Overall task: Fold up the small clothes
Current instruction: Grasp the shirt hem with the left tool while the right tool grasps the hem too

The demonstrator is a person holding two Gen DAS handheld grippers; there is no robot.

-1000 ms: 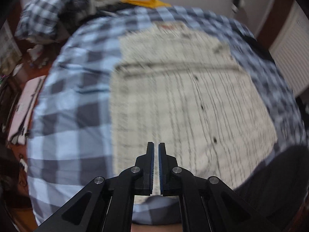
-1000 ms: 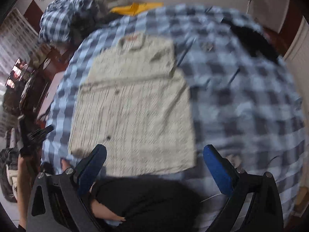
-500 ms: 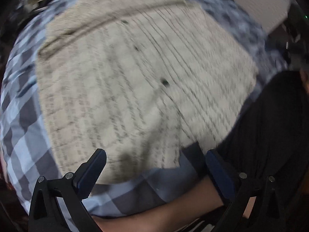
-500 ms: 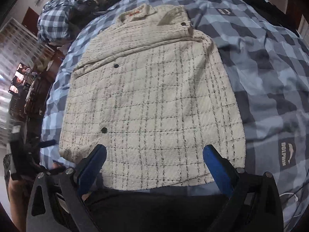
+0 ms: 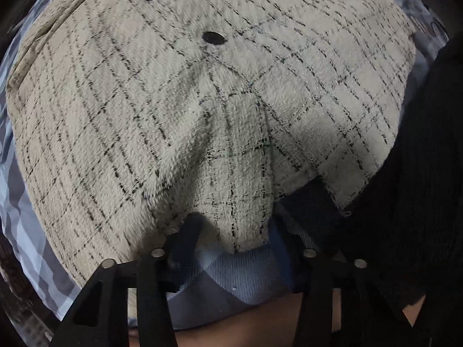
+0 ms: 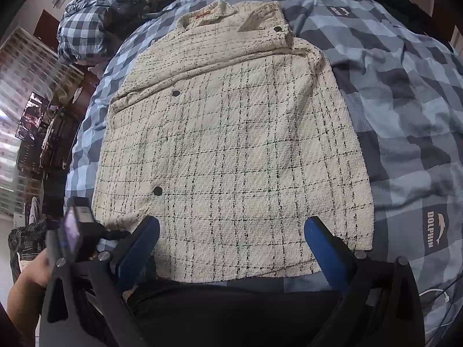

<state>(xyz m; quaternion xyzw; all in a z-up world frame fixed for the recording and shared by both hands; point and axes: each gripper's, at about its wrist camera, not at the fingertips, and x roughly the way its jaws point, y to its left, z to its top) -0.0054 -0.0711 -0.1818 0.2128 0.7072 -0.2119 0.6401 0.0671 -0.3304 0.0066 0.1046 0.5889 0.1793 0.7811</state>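
**Operator:** Item condition and location?

**Technician:** The cream checked jacket (image 6: pixel 231 144) lies flat, sleeves folded in, on the blue checked bedspread (image 6: pixel 405 110). Collar toward the far edge of the bed, hem at the near edge. Fabric appears thick, woven and fuzzy: judged soft, moderately heavy for its kind, not slippery, not fragile. Expect it to drape and sag when lifted, and to hold a crease poorly.

**Operator:** Left claw?

**Technician:** The left gripper (image 5: pixel 231 240) sits at the near hem. A raised bunch of hem fabric stands between its fingers. The fingers stand apart around that bunch; whether they press it firmly cannot be told.

**Operator:** Right claw?

**Technician:** The right gripper (image 6: pixel 231 248) hovers over the near hem with fingers wide apart, holding nothing.

**Operator:** Recommended hold points?

**Technician:** Take the hem near each near corner, pinching both layers together. Avoid the dark buttons (image 6: pixel 157 190). Grip deep; a shallow pinch on pile may pull loose.

**Operator:** Surroundings?

**Technician:** A bundled checked quilt (image 6: pixel 86 34) lies at the far left corner.
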